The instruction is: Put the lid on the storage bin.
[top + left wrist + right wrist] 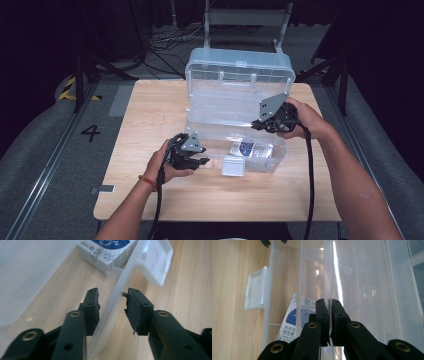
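- On the wooden table [150,125], the clear storage box [240,75] stands open.
- Left gripper [111,303] straddles its front wall, jaws spread (pads not touching).
- Right gripper [329,320] pinches an inner tray edge [328,270].

Both forearms reach in from below, a gripper in each hand.
The left gripper [200,161] has its jaws parted, pads clear; the right gripper [256,124], farther forward, has its jaws pinched together.

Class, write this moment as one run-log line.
left gripper: open, astride box front wall | right gripper: shut on lid edge | carton: inside box
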`<state>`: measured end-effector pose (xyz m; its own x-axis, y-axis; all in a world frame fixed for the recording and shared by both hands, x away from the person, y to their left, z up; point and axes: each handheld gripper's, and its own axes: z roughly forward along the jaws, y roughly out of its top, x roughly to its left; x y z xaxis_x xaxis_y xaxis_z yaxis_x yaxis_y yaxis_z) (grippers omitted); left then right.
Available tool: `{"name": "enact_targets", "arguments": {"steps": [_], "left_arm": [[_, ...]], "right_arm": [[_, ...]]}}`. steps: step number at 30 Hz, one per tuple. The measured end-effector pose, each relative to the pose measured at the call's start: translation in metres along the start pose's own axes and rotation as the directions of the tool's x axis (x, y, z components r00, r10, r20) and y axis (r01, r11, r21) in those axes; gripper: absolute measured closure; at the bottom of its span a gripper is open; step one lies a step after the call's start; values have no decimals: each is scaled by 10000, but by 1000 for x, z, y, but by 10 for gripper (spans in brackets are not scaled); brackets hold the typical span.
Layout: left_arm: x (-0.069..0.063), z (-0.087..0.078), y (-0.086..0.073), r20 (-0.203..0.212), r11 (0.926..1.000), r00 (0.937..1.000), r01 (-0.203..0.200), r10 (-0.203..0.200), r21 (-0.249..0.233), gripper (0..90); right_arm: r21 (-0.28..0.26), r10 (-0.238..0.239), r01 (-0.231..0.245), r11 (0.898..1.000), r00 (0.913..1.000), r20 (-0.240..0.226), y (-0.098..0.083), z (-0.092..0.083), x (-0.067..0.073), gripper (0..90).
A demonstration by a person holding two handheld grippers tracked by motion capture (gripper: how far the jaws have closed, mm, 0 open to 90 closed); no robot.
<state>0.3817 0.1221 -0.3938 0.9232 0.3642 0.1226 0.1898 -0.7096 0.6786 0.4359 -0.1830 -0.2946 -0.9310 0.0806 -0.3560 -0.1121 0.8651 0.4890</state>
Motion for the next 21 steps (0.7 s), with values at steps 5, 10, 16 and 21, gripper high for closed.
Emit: {"name": "enact_targets", "arguments": {"steps": [5, 10, 16, 21], "left_arm": [[2, -31, -6, -579, 9990, 9977, 325, -343, -315, 562], [14, -59, -10, -1266, 9918, 9871, 864, -981, -943, 544], [31, -83, -1, -1370, 9721, 9764, 1397, -1668, -1883, 547], [41, -89, 15, -1368, 9552, 9691, 1680, -2054, -2436, 520]], "right_arm": [[-78, -37, 37, 10000, 10000, 13, -1, 0, 3, 868], [-12, -132, 132, 9999, 9997, 191, -1, 1, 5, 861], [-4, -97, 97, 10000, 9997, 230, -1, 1, 6, 858], [8, -33, 33, 10000, 9996, 267, -1, 1, 6, 853]]}}
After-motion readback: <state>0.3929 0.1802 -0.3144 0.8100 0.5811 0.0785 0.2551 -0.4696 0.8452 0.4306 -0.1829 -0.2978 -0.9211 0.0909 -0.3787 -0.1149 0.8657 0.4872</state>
